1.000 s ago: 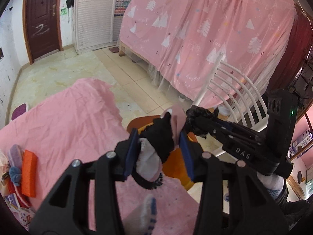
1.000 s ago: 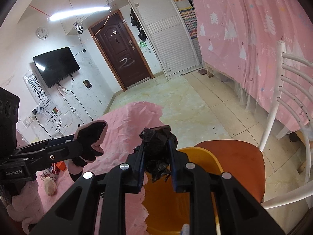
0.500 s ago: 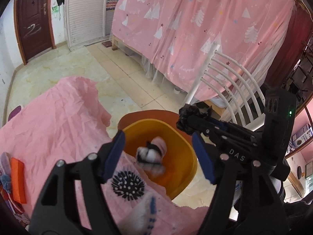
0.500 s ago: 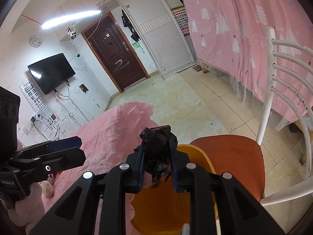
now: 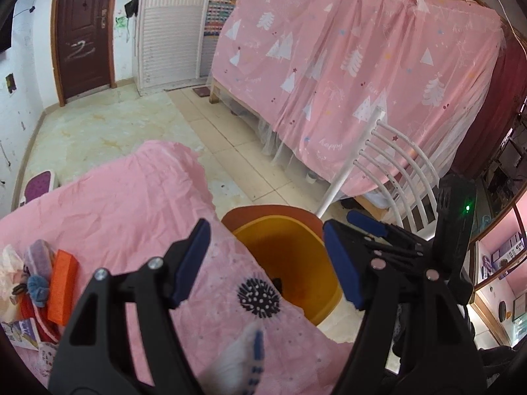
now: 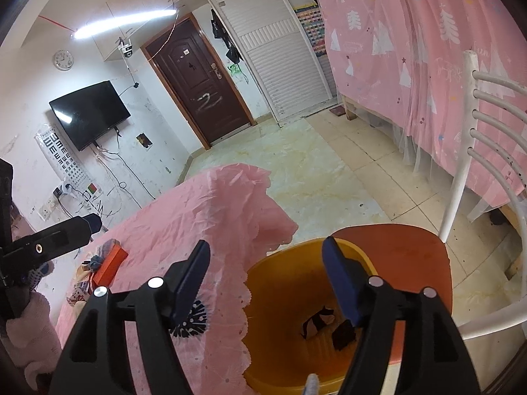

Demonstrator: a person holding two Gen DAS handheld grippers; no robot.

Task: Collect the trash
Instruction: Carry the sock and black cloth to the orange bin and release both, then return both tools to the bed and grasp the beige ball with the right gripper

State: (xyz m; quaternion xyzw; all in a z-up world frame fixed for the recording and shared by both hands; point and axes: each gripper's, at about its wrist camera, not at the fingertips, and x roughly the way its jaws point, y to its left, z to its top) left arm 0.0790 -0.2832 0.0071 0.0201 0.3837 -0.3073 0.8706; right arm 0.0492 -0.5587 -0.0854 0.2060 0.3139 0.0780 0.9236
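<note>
Right wrist view: the right gripper hangs over the orange bin, jaws opening with nothing between them; dark trash scraps lie on the bin's bottom. The bin stands on the chair beside the pink-clothed table's corner. The left gripper stands wide, empty.

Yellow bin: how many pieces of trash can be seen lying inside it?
2. In the yellow bin, on its bottom, lie a black-and-pale crumpled piece and, just right of it, a dark piece partly behind the right tongs' finger. More may be hidden.
</note>
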